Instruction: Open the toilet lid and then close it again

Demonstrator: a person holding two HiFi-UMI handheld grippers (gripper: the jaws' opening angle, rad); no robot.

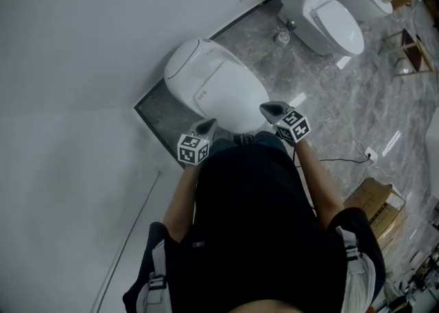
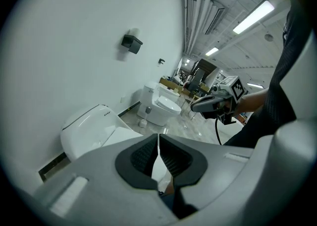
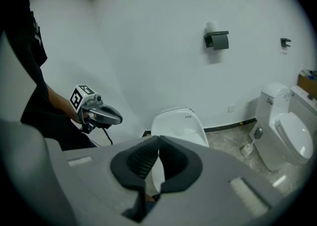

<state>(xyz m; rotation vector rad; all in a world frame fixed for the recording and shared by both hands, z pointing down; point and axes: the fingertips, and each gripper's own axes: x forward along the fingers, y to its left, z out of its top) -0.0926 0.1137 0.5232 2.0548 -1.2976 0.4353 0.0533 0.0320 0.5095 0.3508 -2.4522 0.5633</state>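
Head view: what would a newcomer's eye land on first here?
The closed white toilet, against the wall at centre, stands out first. Just before its front edge hover the left gripper and right gripper, both shut and empty. A second toilet stands at upper right.

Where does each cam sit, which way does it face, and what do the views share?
Head view: on the head, steeply down at the toilet, lid shut; shows torso, left gripper, right gripper.
Left gripper view: on that gripper, along its shut jaws toward toilet and wall; shows right gripper.
Right gripper view: likewise, along its shut jaws toward the toilet; shows left gripper.
Shared: all three see the toilet and a second toilet.
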